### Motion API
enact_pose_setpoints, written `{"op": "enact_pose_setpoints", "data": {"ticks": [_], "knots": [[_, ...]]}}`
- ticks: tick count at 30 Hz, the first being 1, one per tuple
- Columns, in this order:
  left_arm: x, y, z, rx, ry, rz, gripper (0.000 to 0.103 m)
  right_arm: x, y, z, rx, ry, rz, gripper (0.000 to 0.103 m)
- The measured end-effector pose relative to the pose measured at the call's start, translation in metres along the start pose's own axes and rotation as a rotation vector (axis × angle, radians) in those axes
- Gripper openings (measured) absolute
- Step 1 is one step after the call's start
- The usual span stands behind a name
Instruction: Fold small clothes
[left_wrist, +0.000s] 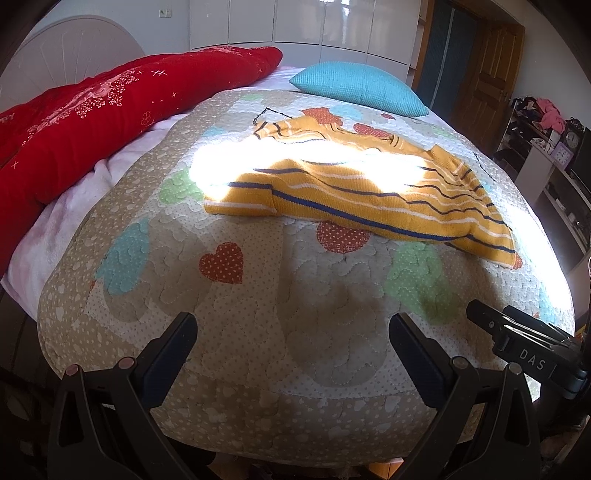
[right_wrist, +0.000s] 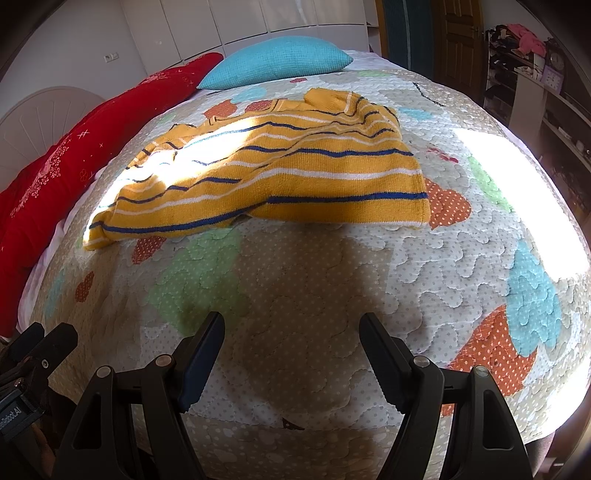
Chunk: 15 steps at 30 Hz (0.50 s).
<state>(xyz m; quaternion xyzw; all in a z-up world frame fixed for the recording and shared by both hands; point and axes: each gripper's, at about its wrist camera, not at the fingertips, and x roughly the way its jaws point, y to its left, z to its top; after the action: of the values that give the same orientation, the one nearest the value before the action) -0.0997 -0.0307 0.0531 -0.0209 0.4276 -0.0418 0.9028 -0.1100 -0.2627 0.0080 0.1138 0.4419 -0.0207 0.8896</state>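
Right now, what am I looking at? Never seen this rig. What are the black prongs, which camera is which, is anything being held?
There is no robot arm: a person holds one two-finger gripper in each hand, each with a fisheye camera looking along its fingers. The black prongs at the bottom are those fingers. One picture is from the left gripper, the other from the right gripper. Both stand open and hold nothing, hovering over a patchwork quilt on a bed. A yellow striped knit sweater lies unfolded ahead of them, partly in sunlight. Behind it lie a turquoise pillow and a red blanket. The black piece at the left view's right edge is the other gripper.
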Motion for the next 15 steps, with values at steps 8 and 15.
{"op": "enact_pose_setpoints", "data": {"ticks": [8,15], "knots": [[0.0002,-0.0006,-0.0007,0.000,0.000,0.000,0.103,0.0001,0.0011,0.0000,-0.001,0.000,0.000,0.080],[0.0010,0.0001,-0.0004,-0.008,0.013,-0.006,0.103,0.0003,0.0012,-0.0003,-0.001,0.000,0.000,0.080]]}}
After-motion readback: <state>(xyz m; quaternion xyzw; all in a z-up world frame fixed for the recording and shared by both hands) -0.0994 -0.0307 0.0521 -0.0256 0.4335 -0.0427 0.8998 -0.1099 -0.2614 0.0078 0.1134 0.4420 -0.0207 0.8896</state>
